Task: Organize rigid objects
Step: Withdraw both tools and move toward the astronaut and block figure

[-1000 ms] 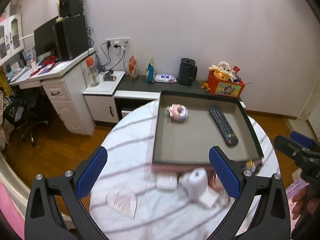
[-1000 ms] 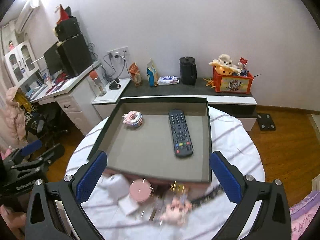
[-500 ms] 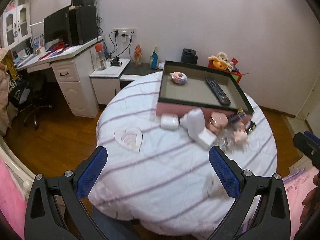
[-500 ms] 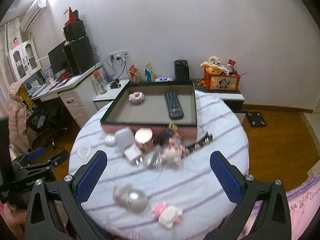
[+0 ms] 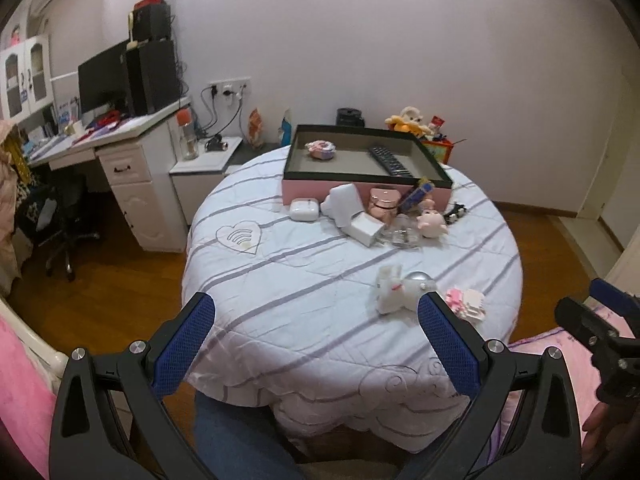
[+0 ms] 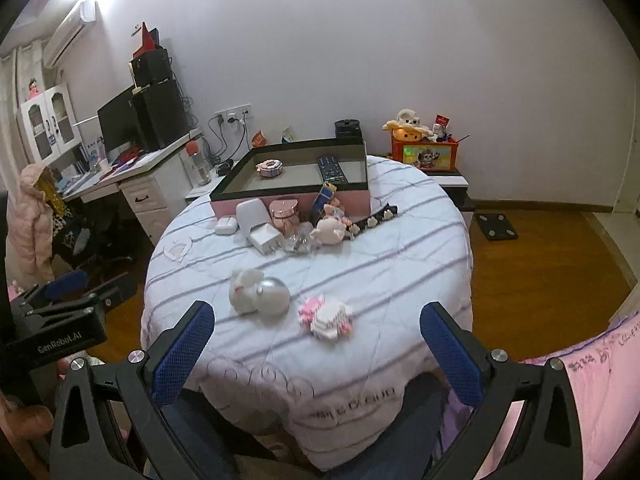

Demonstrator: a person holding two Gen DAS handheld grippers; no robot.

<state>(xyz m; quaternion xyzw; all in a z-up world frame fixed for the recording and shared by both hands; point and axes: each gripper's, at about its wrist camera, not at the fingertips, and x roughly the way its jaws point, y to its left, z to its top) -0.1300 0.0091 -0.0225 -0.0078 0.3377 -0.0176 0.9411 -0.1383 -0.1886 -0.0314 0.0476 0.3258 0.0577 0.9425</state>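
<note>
Both grippers hang off the near edge of the round table (image 5: 304,280), well short of anything on it. The left gripper (image 5: 316,340) has its blue-padded fingers (image 5: 182,344) spread wide and empty; the right gripper (image 6: 316,344) is likewise splayed with nothing between its pads.

Taking the pink-walled tray (image 5: 320,194) at the far side of the table as the landmark: nearest the grippers, well apart from the tray, lie a white plush rabbit (image 6: 242,290) touching a silvery dome (image 6: 274,296), and just beside them a pink-and-white block figure (image 6: 328,316) made of small bricks.

Close against the tray's near wall sits a crowded cluster. A white earbud case (image 5: 304,210) is at its left end. Next come a white rounded device (image 5: 344,202) leaning over a white charger cube (image 5: 366,228), then a rose-gold round tin (image 5: 382,202), a clear glassy piece (image 5: 402,236), a pale pink pig figure (image 5: 430,224) and a blue-and-gold box (image 5: 416,194) tilted against the wall. A black strip with white studs (image 6: 376,218) runs off the tray's right corner.

Inside the tray, whose dark rim frames a grey floor, a pink ring-shaped trinket (image 5: 320,149) rests toward the far left and a black remote (image 5: 390,162) lies along the right side.

A heart outline (image 5: 239,237) is stitched into the striped cloth left of the cluster.
</note>
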